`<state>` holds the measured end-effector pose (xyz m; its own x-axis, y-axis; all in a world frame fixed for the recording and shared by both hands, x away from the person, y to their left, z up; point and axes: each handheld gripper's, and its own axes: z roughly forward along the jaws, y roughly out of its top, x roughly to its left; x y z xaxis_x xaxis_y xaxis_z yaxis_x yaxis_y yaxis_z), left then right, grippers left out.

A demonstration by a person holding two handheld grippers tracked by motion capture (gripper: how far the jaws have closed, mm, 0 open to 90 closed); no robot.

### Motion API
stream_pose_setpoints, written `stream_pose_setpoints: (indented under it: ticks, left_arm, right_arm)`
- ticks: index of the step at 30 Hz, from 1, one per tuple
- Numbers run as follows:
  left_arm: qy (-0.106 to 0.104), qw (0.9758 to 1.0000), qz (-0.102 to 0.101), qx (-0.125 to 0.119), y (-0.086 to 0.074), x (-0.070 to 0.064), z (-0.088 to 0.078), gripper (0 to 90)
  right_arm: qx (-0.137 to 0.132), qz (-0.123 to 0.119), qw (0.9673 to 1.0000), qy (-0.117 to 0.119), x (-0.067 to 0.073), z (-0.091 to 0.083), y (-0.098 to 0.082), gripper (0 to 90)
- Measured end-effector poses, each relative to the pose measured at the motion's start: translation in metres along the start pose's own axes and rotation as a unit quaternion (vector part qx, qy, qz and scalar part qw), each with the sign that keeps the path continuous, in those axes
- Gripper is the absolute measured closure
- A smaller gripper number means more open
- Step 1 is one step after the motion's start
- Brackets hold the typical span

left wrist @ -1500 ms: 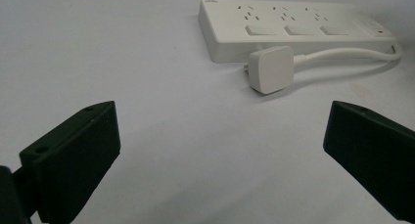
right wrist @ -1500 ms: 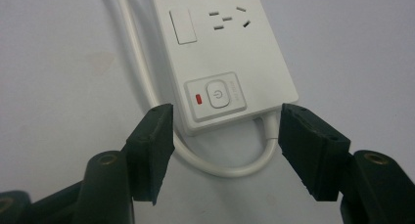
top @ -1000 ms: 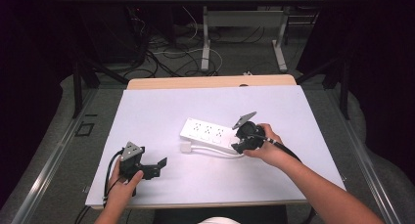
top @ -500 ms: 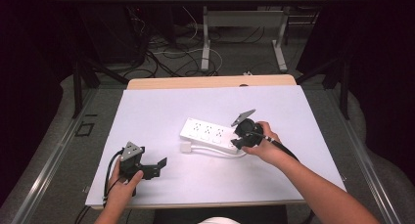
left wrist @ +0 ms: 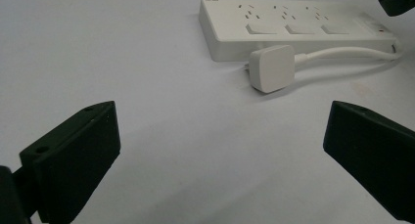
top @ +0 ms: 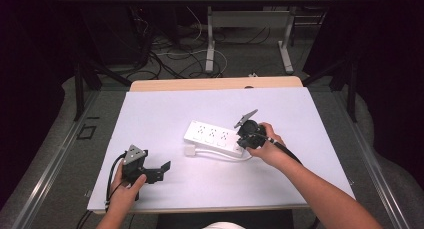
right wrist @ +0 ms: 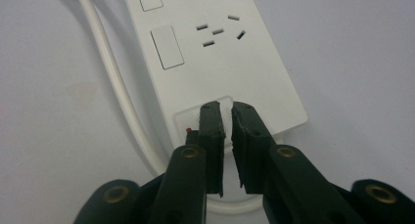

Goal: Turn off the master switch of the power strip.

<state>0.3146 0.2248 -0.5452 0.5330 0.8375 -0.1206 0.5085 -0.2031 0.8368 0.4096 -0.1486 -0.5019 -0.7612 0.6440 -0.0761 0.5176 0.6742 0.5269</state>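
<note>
A white power strip (top: 215, 138) lies in the middle of the white table top (top: 165, 109), its cord looping to a white plug (top: 190, 150) beside it. My right gripper (top: 243, 140) is at the strip's right end. In the right gripper view its jaws (right wrist: 227, 111) have just been closing and now stand almost together over the switch panel of the strip (right wrist: 215, 53), with nothing clearly pinched between them. My left gripper (top: 162, 171) rests near the front left. Its jaws (left wrist: 220, 150) are wide open around bare table, short of the plug (left wrist: 272, 67) and the strip (left wrist: 293, 28).
The white cord (right wrist: 112, 67) runs along the strip's side and curls under my right gripper. A wooden table edge (top: 215, 83) borders the far side. Beyond it are desk legs and loose cables on the floor (top: 175, 54).
The right gripper has shifted only slightly at the strip's right end. The left hand and its gripper have not moved.
</note>
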Motion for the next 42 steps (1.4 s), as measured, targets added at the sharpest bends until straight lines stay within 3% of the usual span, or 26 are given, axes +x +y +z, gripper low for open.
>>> stream_pose_setpoints:
  ticks: [1,2,6,11,13,17,20,21,25,26,34,36,37,38,42]
  left_arm:
    - [0.0,1.0,0.0,0.0,0.0,0.0,0.0,0.5]
    - [0.0,1.0,0.0,0.0,0.0,0.0,0.0,0.5]
    - [0.0,1.0,-0.003,-0.001,0.0,0.0,0.0,0.6]
    - [0.0,1.0,-0.001,0.0,0.0,0.0,0.0,0.5]
    - [0.0,1.0,-0.001,0.0,0.0,0.0,0.0,0.5]
    - [-0.001,1.0,-0.005,-0.002,0.0,0.0,0.0,0.5]
    - [0.0,1.0,0.0,0.0,0.0,0.0,0.0,0.5]
    - [0.0,1.0,-0.001,0.0,0.0,0.0,0.0,0.5]
    - [0.001,1.0,-0.001,-0.001,0.0,0.0,0.0,0.5]
    - [0.0,1.0,-0.004,-0.001,0.0,0.0,0.0,0.5]
    - [0.001,1.0,-0.001,-0.002,0.0,0.0,0.0,0.5]
    - [0.001,1.0,-0.002,-0.002,0.0,0.0,-0.001,0.5]
    - [0.001,1.0,-0.001,-0.002,0.0,0.0,-0.001,0.5]
    - [0.001,1.0,-0.002,-0.002,0.0,0.0,-0.001,0.6]
    - [0.001,1.0,-0.001,-0.001,0.0,0.0,0.0,0.5]
  right_arm:
    - [0.003,-0.002,1.0,0.004,-0.001,0.001,0.001,87.7]
    - [0.009,0.012,0.9999,0.007,0.001,0.001,0.001,89.5]
    - [0.014,0.015,0.9995,0.023,-0.001,0.005,0.002,90.0]
    - [0.022,0.013,0.9994,0.022,-0.002,0.007,0.003,90.0]
    - [0.03,0.026,0.999,0.022,-0.001,0.007,0.003,90.0]
    - [0.026,0.016,0.9993,0.023,-0.005,0.01,0.004,90.0]
    - [0.027,0.033,0.9988,0.025,-0.004,0.01,0.004,90.0]
    - [0.018,0.022,0.9994,0.021,-0.005,0.012,0.004,90.0]
    - [0.025,0.033,0.9989,0.023,-0.004,0.013,0.004,90.0]
    - [0.023,0.02,0.9993,0.024,-0.005,0.013,0.005,90.0]
    - [0.023,0.02,0.9991,0.029,-0.003,0.014,0.006,90.0]
    - [0.019,0.023,0.9989,0.035,-0.004,0.014,0.005,90.0]
    - [-0.022,0.03,0.9987,0.035,-0.003,0.02,0.003,90.0]
    - [0.013,0.025,0.999,0.034,-0.004,0.015,0.005,90.0]
    - [0.018,0.024,0.999,0.033,-0.004,0.015,0.005,90.0]
